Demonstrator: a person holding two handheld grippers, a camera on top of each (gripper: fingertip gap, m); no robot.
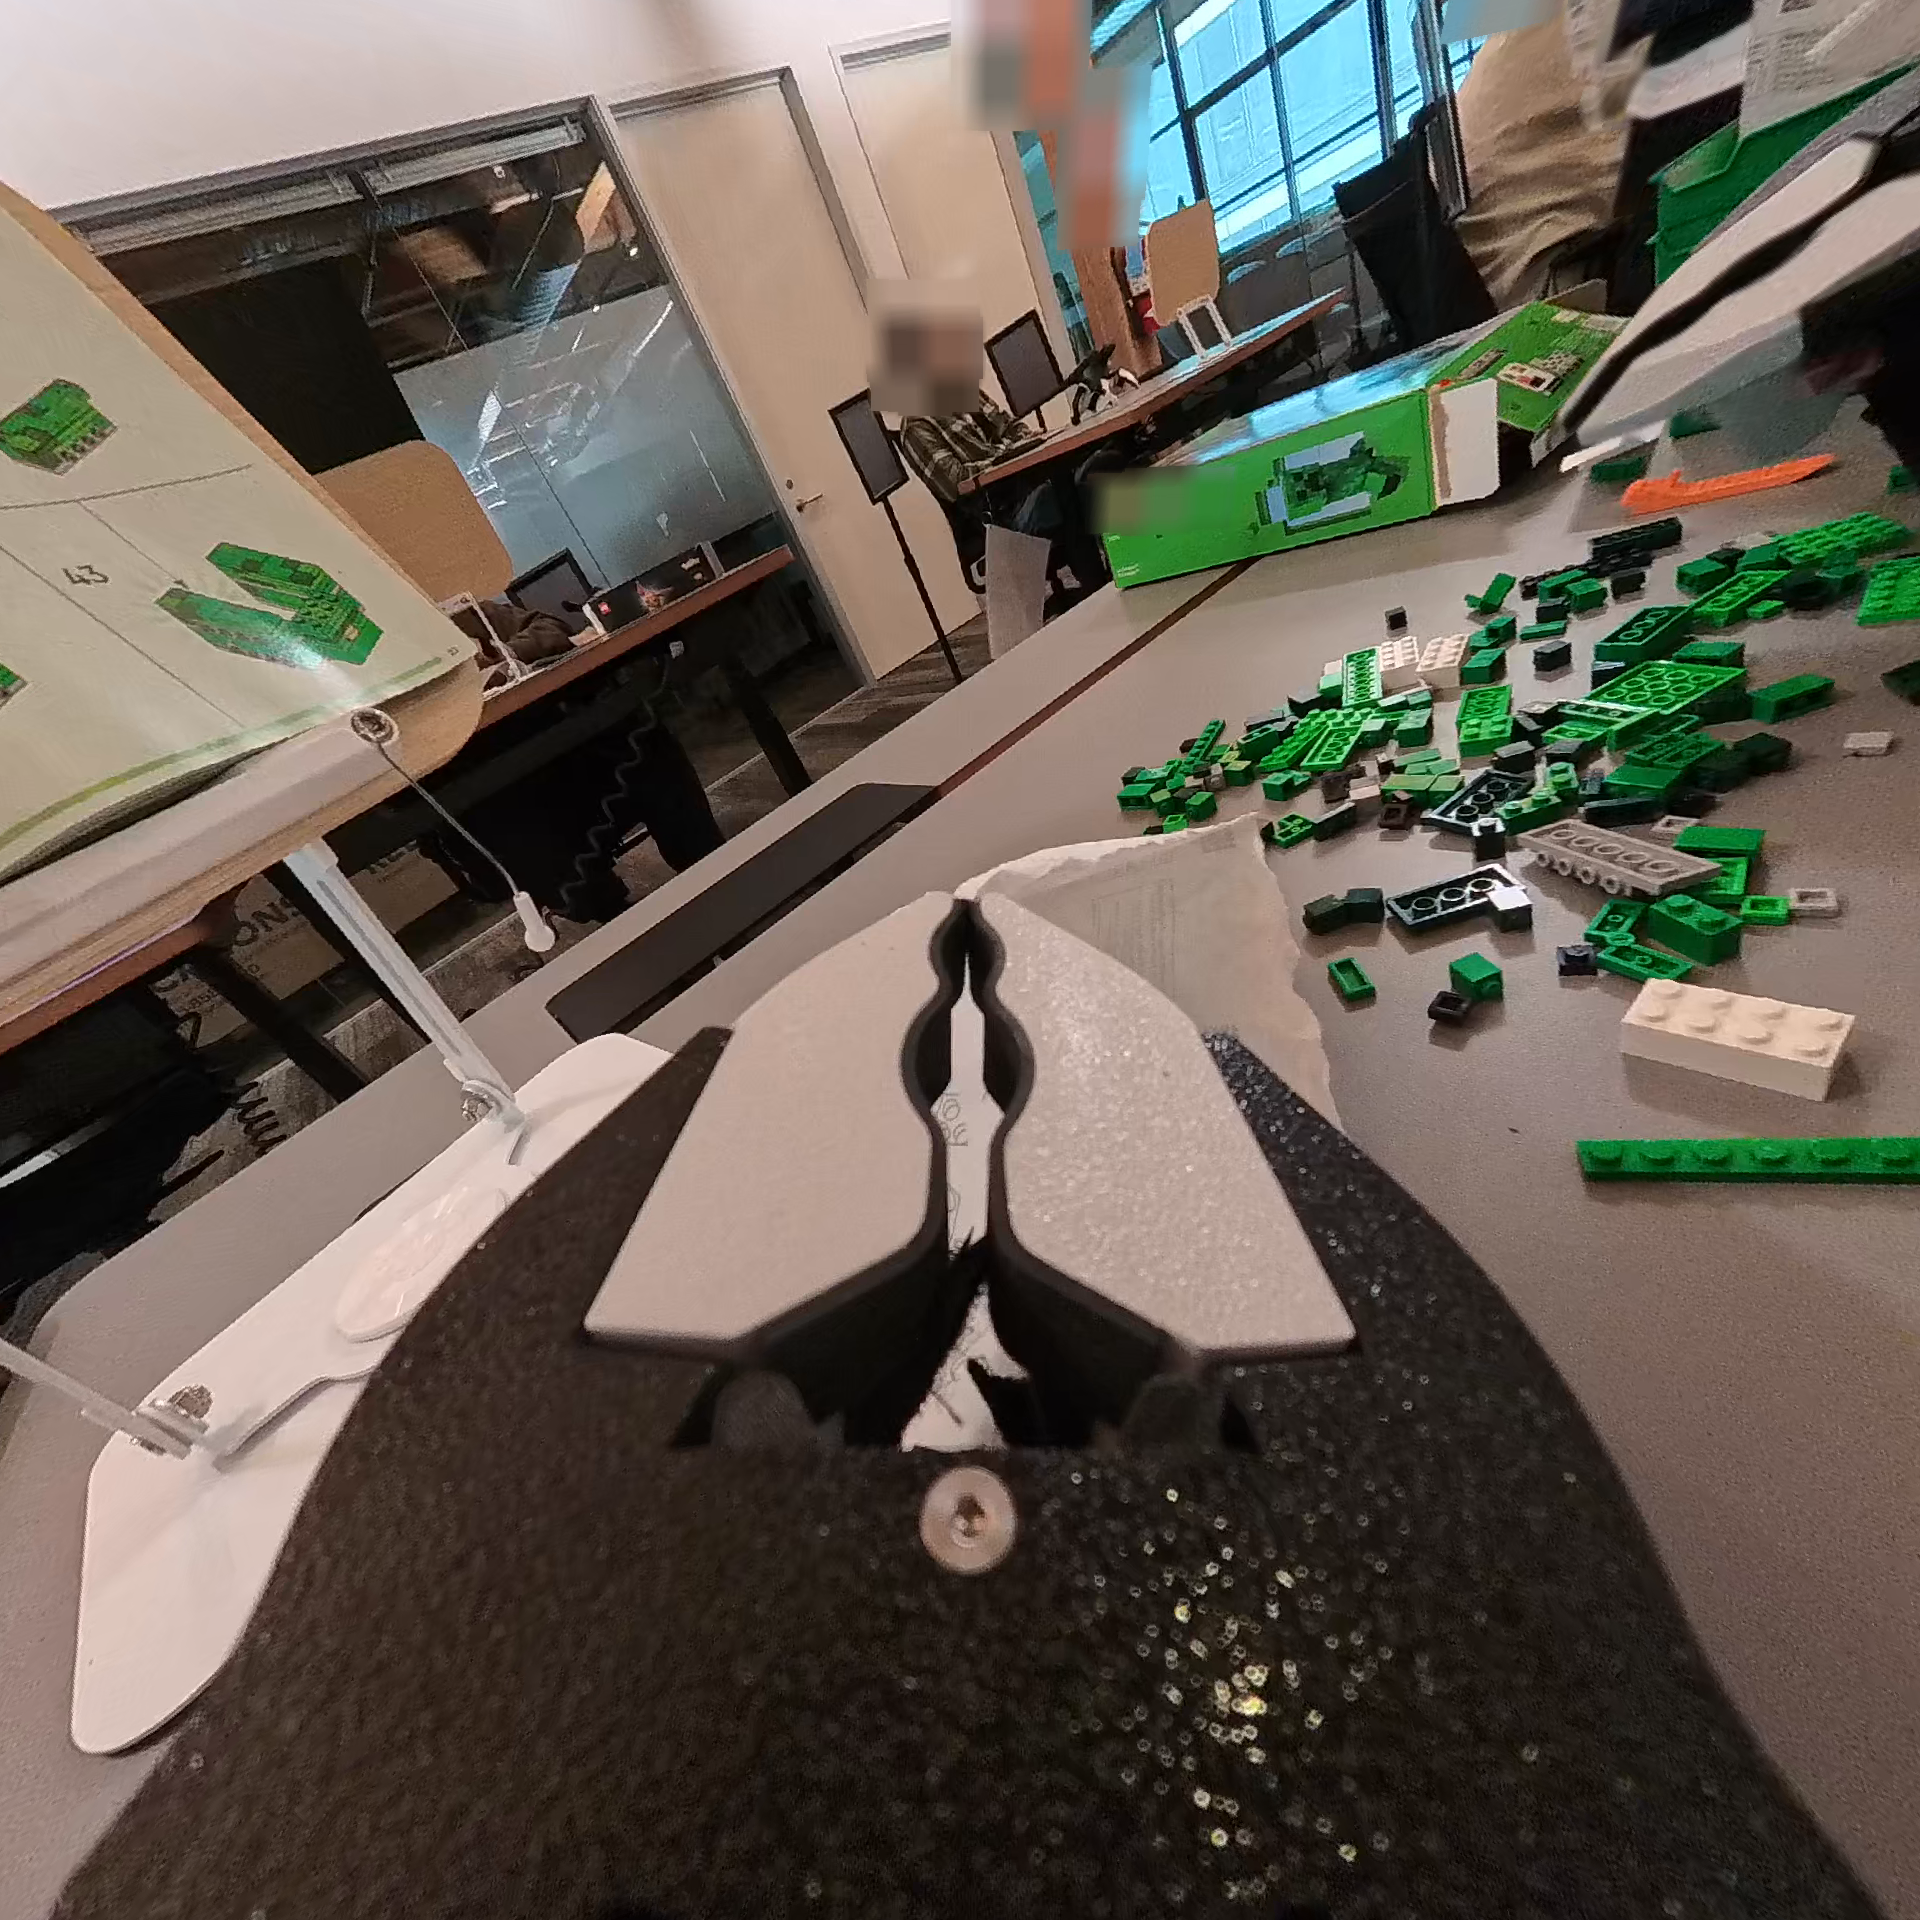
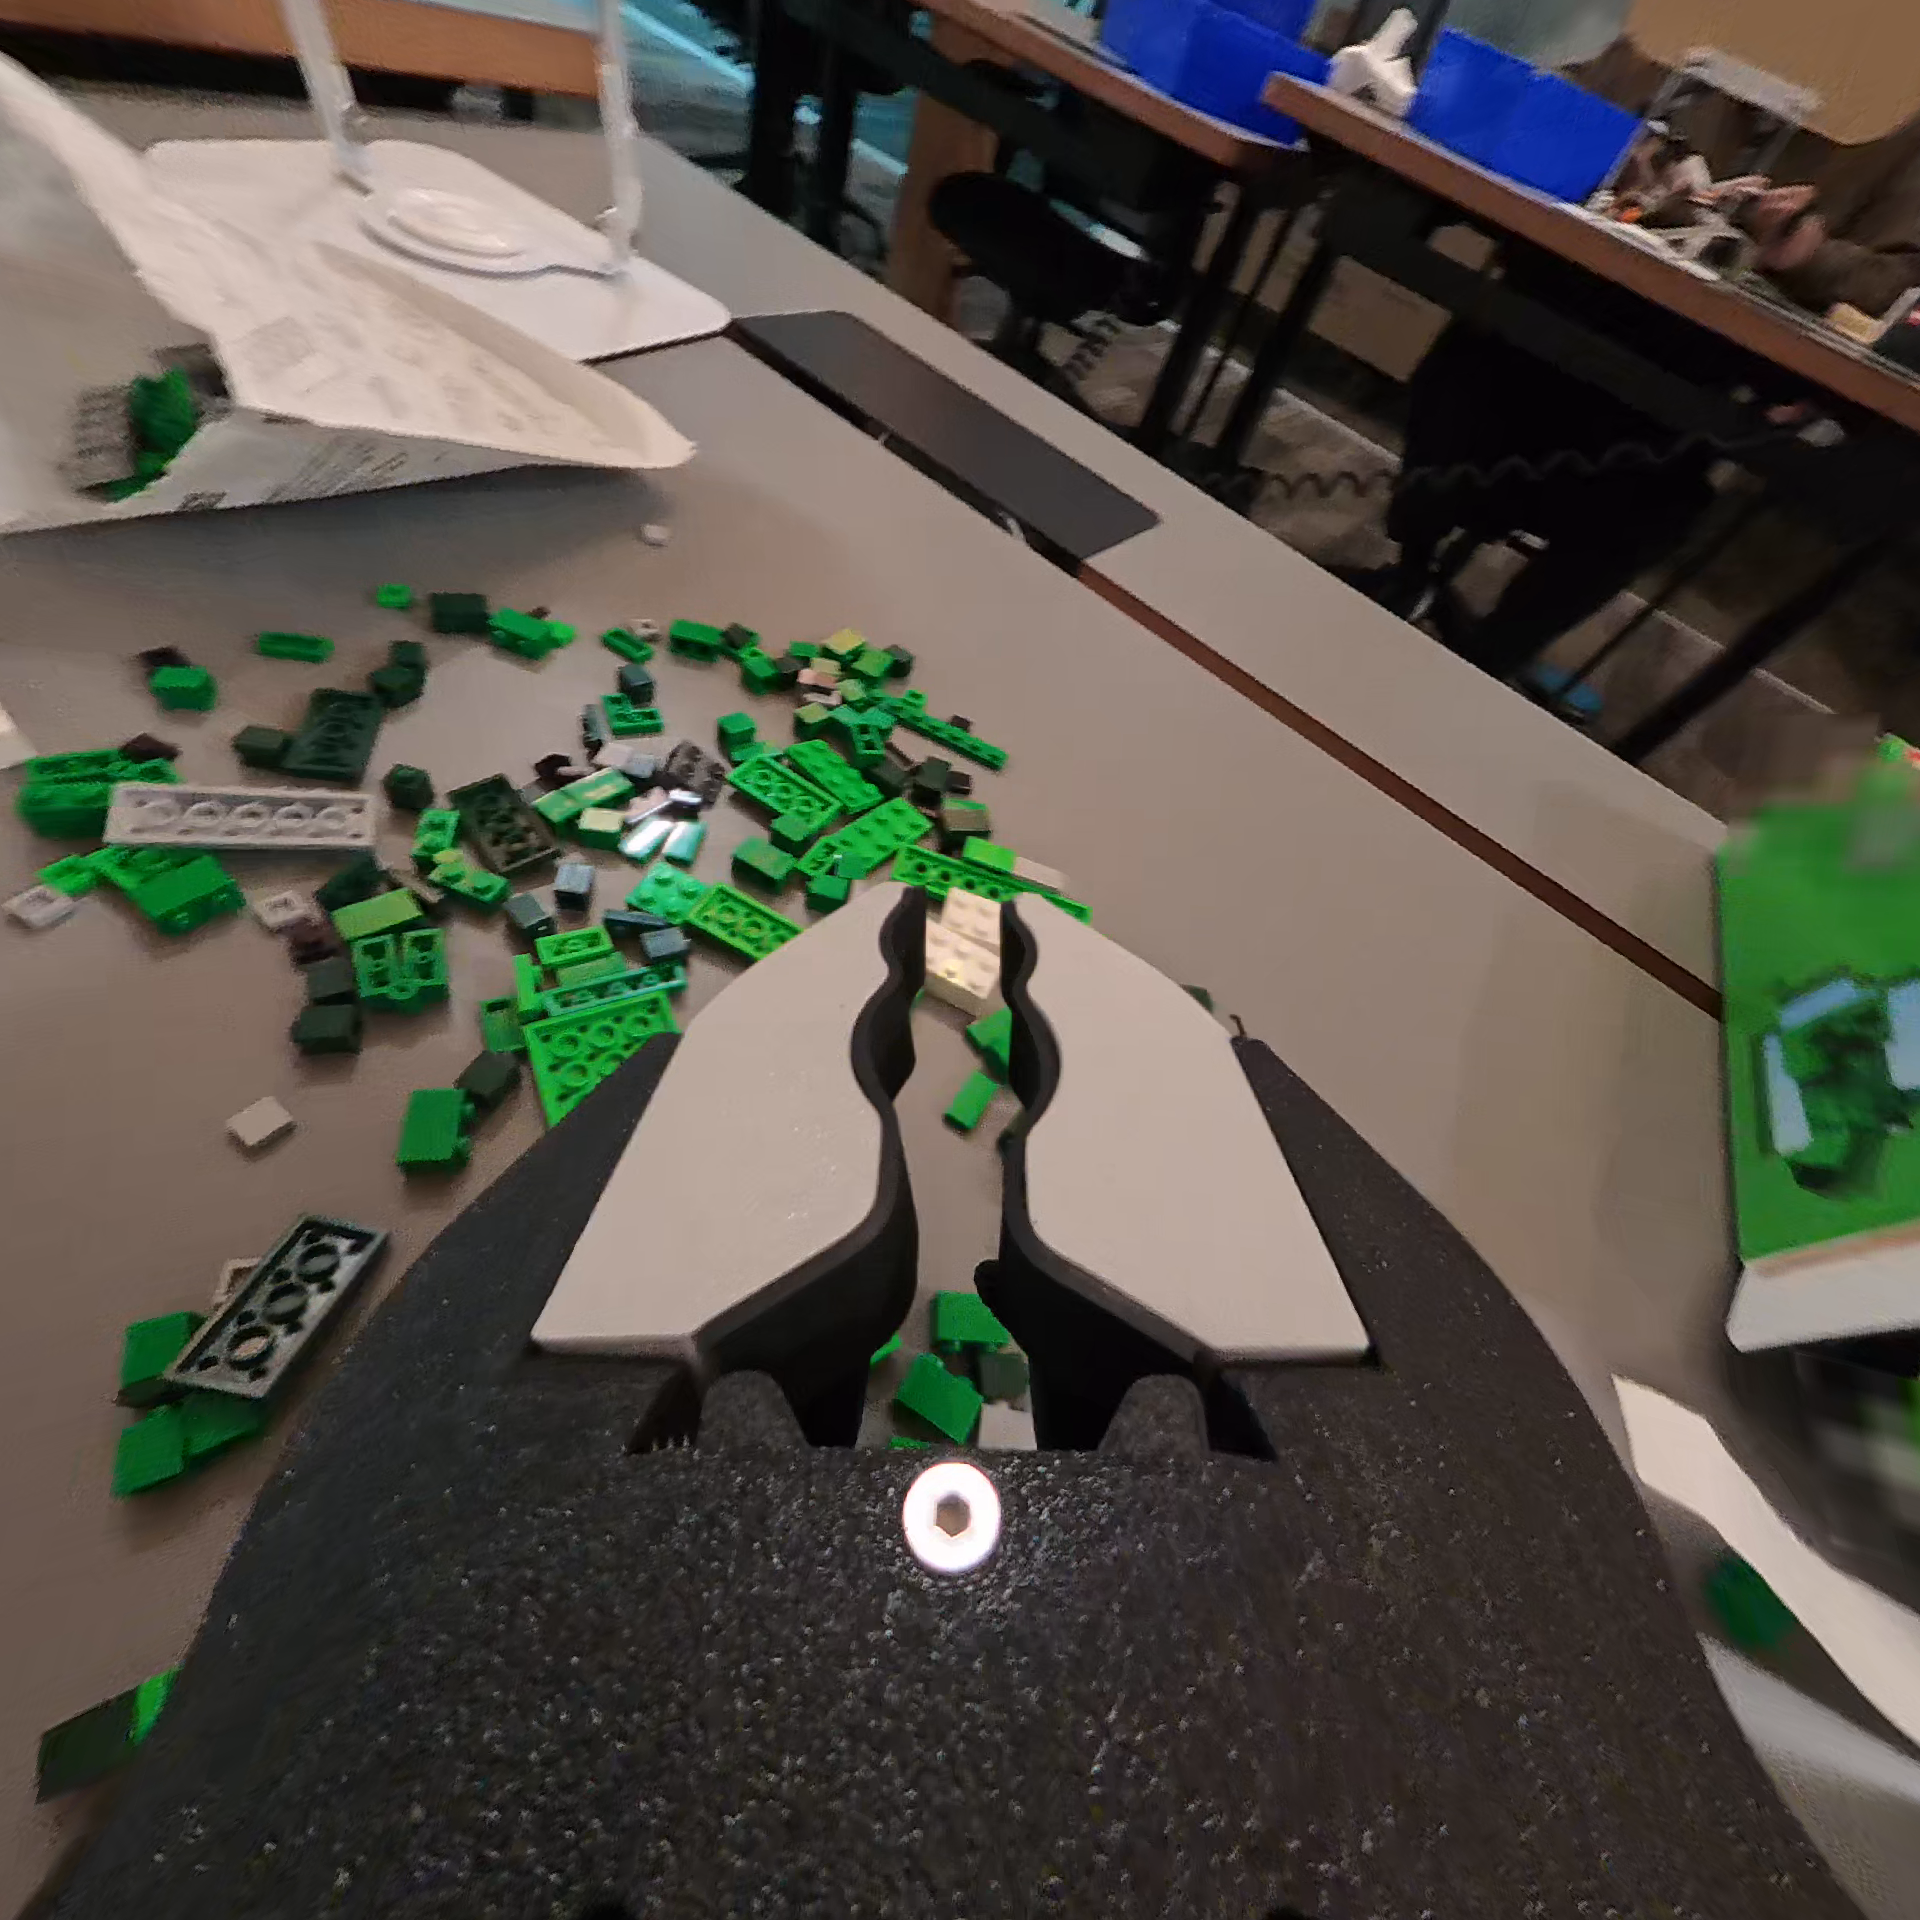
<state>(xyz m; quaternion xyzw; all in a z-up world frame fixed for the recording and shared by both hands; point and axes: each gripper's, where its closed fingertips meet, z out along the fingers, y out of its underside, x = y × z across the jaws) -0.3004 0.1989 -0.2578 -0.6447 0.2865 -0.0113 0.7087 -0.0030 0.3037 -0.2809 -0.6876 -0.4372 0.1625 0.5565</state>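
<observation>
Office: desks (image 1: 1164,374), monitors (image 1: 1023,353), glass partitions (image 1: 540,395)

Left wrist cam sits low, tilted, looking along its tongs (image 1: 968,914) across the grey bench (image 1: 1558,1351) toward the office. Right wrist cam hangs higher, angled down, close over the scattered green plastic building bricks (image 2: 665,831). Both catch that brick pile (image 1: 1621,727) and the white flat stand base (image 2: 468,239).
</observation>
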